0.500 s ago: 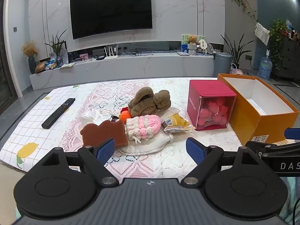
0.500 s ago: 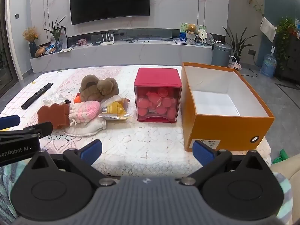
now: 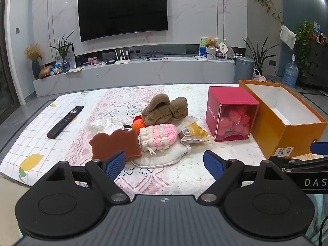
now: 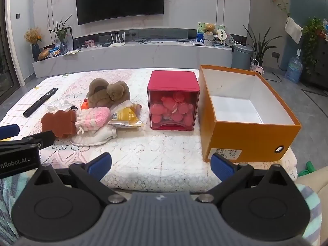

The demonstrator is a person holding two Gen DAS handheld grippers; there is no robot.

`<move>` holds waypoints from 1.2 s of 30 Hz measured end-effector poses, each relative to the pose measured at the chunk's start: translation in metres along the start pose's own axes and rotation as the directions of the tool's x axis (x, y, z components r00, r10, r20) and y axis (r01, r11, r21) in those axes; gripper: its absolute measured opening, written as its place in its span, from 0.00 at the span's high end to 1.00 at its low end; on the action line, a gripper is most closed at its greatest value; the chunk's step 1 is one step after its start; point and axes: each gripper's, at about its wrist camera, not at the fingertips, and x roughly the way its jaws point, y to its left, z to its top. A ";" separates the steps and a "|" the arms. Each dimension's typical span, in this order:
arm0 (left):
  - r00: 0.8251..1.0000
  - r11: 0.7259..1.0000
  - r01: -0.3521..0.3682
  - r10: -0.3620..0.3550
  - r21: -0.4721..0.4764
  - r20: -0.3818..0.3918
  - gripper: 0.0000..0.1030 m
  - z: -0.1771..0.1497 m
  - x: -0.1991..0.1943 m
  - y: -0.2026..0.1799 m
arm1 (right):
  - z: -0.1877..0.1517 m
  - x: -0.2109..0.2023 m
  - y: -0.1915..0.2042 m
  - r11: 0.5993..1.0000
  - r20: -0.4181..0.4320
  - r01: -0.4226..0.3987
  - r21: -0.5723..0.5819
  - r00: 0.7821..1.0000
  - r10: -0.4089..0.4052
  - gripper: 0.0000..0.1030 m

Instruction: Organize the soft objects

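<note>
A pile of soft things lies on the table: a brown plush toy (image 3: 165, 109) (image 4: 107, 93), a pink and white knitted pouch (image 3: 157, 136) (image 4: 93, 119), a brown sponge (image 3: 114, 144) (image 4: 59, 124), an orange knitted piece (image 3: 138, 125) and a white cloth (image 3: 164, 155) (image 4: 96, 136). An open orange box (image 3: 287, 127) (image 4: 246, 133) stands empty at the right. My left gripper (image 3: 164, 164) is open and empty, just short of the pile. My right gripper (image 4: 161, 165) is open and empty at the table's near edge, left of the box.
A red cube container (image 3: 231, 112) (image 4: 173, 100) of pink discs stands between the pile and the box. A yellow snack bag (image 3: 192, 133) (image 4: 125, 116) leans on the pile. A black remote (image 3: 65, 122) lies far left. A TV console runs behind the table.
Both grippers have edged slightly forward towards the table. Nothing on the table has moved.
</note>
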 end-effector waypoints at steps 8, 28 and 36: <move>1.000 1.000 -0.002 0.002 -0.003 0.002 0.03 -0.002 0.001 0.000 | 0.003 0.000 -0.004 1.000 -0.014 -0.007 -0.002 1.000 0.007 0.02; 1.000 1.000 -0.008 0.008 -0.010 -0.007 0.03 -0.004 -0.001 0.002 | 0.001 0.003 -0.006 1.000 -0.038 -0.013 0.006 0.999 0.013 0.02; 1.000 1.000 -0.012 0.012 -0.012 -0.013 0.03 -0.005 0.000 0.003 | 0.001 0.003 -0.006 1.000 -0.045 -0.014 0.005 0.999 0.014 0.02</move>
